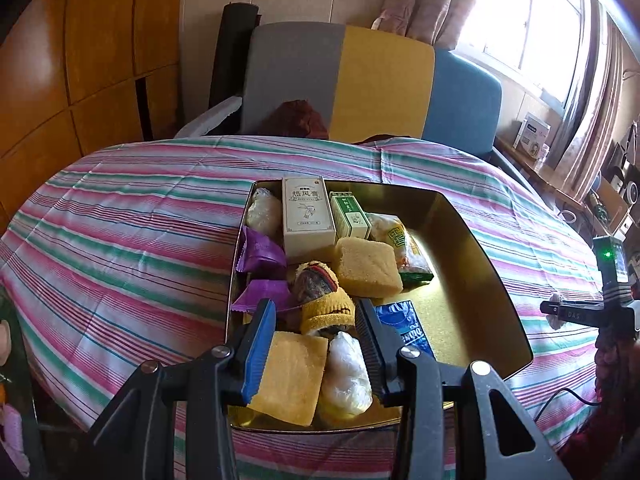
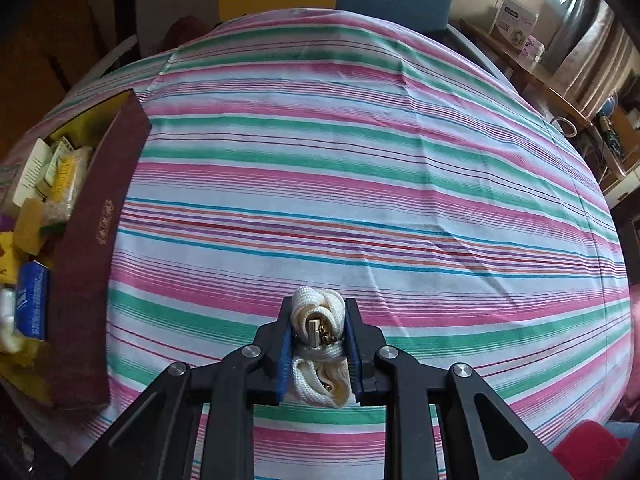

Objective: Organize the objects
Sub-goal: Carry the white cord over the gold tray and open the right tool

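Striped pink, green and white cloth [image 2: 360, 184] covers the table. On it sits a shallow rectangular box with a gold lining [image 1: 472, 264] and dark maroon outer walls [image 2: 92, 248]; in the right wrist view the box lies at the far left edge of the frame.

Left gripper [image 1: 316, 344]: jaws spread wide, holding nothing, poised over the near end of the box. Between its fingers, lower down in the box, lie a yellow sponge block [image 1: 288, 376] and a clear plastic-wrapped white lump [image 1: 346, 376]; whether the blue pad [image 1: 260, 344] touches the sponge cannot be told.

Box contents, left side packed, right side mostly bare lining:
- tall cream carton with printed characters [image 1: 307, 216], standing at the far wall
- small green-and-white carton [image 1: 351, 216] just right of it
- second yellow sponge block [image 1: 366, 268] near the middle
- yellow knitted sock bundle with dark stripes [image 1: 324, 296] just beyond the left gripper's tips
- two purple foil packets [image 1: 262, 258] along the left wall
- blue printed packet [image 1: 404, 320] just right of the gripper's right finger

Right gripper [image 2: 318, 320]: clenched on a bundle of cream woven strap with a brass-coloured metal clasp [image 2: 316, 336], held above the cloth, well to the right of the box. In the left wrist view the bundle shows only as a pale speck at the right edge.

Behind the table: chair back in grey, yellow and blue panels [image 1: 380, 84].
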A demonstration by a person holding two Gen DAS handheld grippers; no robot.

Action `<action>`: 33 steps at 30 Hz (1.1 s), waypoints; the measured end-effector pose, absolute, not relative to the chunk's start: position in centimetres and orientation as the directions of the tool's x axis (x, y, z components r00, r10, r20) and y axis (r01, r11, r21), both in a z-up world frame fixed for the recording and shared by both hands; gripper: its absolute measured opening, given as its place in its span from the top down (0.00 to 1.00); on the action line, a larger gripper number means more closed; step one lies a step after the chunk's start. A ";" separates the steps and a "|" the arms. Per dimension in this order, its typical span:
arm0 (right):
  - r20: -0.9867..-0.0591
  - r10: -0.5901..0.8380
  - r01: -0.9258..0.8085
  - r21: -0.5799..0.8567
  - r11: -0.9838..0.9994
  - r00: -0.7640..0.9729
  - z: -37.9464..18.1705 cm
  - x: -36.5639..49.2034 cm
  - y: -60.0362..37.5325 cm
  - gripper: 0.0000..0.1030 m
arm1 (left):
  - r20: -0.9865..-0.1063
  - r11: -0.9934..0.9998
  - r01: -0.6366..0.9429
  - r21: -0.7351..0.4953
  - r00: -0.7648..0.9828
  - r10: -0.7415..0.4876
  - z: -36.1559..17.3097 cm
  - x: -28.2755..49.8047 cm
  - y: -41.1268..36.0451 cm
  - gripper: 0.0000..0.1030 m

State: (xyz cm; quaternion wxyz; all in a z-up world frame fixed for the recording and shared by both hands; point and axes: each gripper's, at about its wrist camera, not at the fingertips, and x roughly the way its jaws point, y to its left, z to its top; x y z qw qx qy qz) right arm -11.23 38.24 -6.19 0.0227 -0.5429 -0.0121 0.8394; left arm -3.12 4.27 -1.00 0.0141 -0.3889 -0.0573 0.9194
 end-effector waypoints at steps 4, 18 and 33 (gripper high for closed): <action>-0.887 -0.018 0.018 0.011 -1.000 -0.462 -4.5 -10.5 36.0 0.78 | -0.718 -0.993 0.021 -0.119 -0.692 0.071 -1.1 -3.0 4.2 0.59; -0.804 -0.320 0.397 0.115 -0.911 -0.502 -0.6 -8.0 20.9 0.78 | -0.719 -0.987 0.065 -0.146 -0.692 0.060 -1.4 -2.3 2.1 0.55; -0.828 -0.316 0.312 0.182 -0.933 -0.464 -6.5 -13.0 17.5 0.53 | -0.728 -0.987 0.120 -0.107 -0.686 -0.004 -2.6 -0.9 -0.3 0.41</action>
